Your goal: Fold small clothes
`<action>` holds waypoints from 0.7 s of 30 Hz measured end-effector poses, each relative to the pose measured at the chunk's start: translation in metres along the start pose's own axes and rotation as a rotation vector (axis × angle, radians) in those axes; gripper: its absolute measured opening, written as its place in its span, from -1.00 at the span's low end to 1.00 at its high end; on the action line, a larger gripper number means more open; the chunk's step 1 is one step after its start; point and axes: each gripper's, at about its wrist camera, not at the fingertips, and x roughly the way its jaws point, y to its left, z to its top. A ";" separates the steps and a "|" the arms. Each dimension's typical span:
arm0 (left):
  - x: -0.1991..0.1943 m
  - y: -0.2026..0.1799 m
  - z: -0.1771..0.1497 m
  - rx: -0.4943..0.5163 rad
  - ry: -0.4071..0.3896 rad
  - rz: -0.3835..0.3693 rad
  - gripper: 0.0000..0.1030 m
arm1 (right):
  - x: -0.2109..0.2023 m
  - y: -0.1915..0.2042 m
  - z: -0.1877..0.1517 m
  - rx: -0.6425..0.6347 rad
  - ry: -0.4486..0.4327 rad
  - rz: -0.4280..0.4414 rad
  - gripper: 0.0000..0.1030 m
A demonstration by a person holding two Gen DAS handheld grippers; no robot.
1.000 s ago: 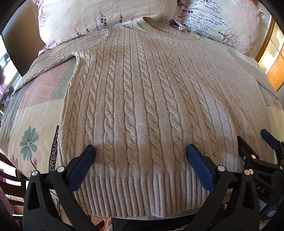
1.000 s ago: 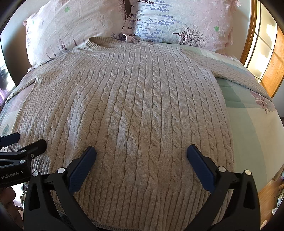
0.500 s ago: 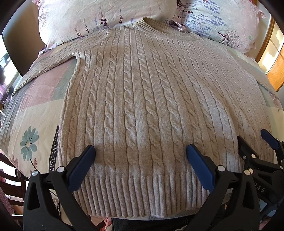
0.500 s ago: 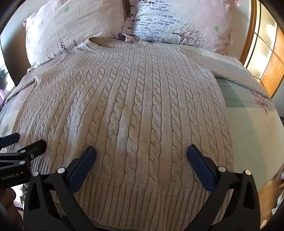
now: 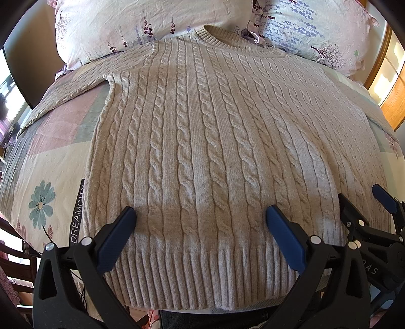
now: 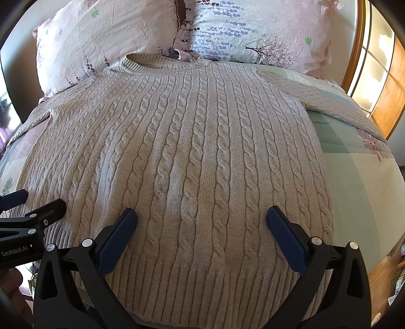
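Observation:
A beige cable-knit sweater [image 5: 202, 141] lies flat and face up on the bed, collar toward the pillows, ribbed hem nearest me; it also fills the right wrist view [image 6: 197, 157]. Both sleeves spread out to the sides. My left gripper [image 5: 200, 222] is open and empty above the hem's left half. My right gripper [image 6: 201, 222] is open and empty above the hem's right half. Each gripper shows at the edge of the other's view, the right one [image 5: 362, 205] and the left one [image 6: 33, 202].
Two floral pillows [image 5: 141, 22] [image 6: 253, 30] lean at the head of the bed. The patchwork bedsheet [image 5: 48, 162] shows on both sides of the sweater. A wooden window frame [image 6: 359, 50] stands at the right. A dark chair [image 5: 15, 263] stands by the bed's left corner.

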 end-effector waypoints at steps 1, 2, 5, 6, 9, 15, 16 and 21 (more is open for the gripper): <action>0.000 0.000 0.000 0.000 0.000 0.000 0.97 | 0.000 0.000 0.000 0.000 0.000 0.000 0.97; 0.000 0.000 0.000 0.000 0.000 0.000 0.97 | 0.000 0.000 0.000 0.000 0.000 0.000 0.97; 0.000 0.000 0.000 0.000 -0.001 0.000 0.97 | 0.000 0.000 0.000 0.000 0.000 0.000 0.97; 0.000 0.000 0.000 0.000 -0.001 0.000 0.97 | 0.000 0.000 0.000 0.000 0.000 0.000 0.97; 0.000 0.000 -0.001 0.000 -0.001 0.000 0.97 | 0.000 0.000 0.000 0.000 0.000 0.000 0.97; 0.000 -0.001 0.003 0.000 -0.001 0.001 0.97 | 0.000 0.000 0.000 -0.001 -0.008 0.000 0.97; -0.002 -0.001 0.002 0.000 -0.001 0.001 0.97 | 0.000 0.000 0.000 -0.002 -0.011 0.001 0.97; -0.002 -0.001 0.003 0.004 0.006 0.000 0.97 | -0.002 -0.004 -0.005 -0.020 -0.045 0.019 0.97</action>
